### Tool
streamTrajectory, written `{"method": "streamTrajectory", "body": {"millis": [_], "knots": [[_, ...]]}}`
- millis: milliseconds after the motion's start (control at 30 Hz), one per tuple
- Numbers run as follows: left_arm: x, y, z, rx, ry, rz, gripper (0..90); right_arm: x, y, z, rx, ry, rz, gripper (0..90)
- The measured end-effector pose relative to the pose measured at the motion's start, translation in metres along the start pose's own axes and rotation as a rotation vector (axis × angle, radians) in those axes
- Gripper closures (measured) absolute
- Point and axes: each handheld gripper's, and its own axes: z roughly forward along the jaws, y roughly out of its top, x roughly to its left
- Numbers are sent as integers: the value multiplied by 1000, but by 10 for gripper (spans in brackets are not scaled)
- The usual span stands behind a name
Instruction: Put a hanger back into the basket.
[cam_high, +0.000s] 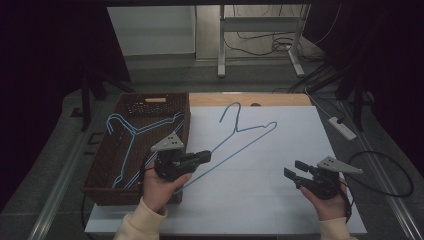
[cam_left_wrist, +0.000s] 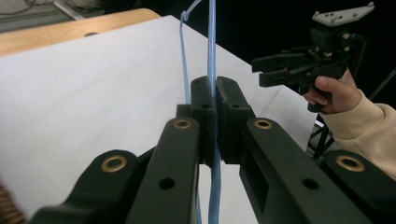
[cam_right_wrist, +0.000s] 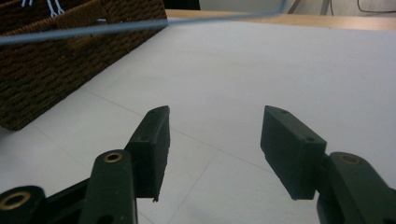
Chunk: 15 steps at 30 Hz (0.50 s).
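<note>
Looks like a lab or test room, not a home: bare desk (cam_high: 280, 150) under white sheeting, metal frame legs (cam_high: 221, 45) behind, cables (cam_high: 260, 45) all over the floor, power strip (cam_high: 343, 128) lying loose, dark surroundings.

White table surface (cam_high: 280, 150) between the two grippers lies bare: open passage across the middle and toward the far edge. Obstacles: blue wire hanger (cam_high: 240, 135), clamped in left gripper (cam_high: 202, 157), slants over the centre-left. Wicker basket (cam_high: 107, 192) walls off the left side, more hangers (cam_high: 132, 137) inside. Right gripper (cam_high: 295, 171), jaws apart, nothing between them, bare sheet ahead.
</note>
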Motion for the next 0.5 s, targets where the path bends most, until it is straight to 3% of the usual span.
{"method": "streamTrajectory", "body": {"millis": [300,500], "knots": [[13,7,-32,-51,34,3,860,-4,-3,4,27,-3,1,432],[23,8,-52,-98,53,-18,861,-3,-4,7,44,-5,-10,432]]}}
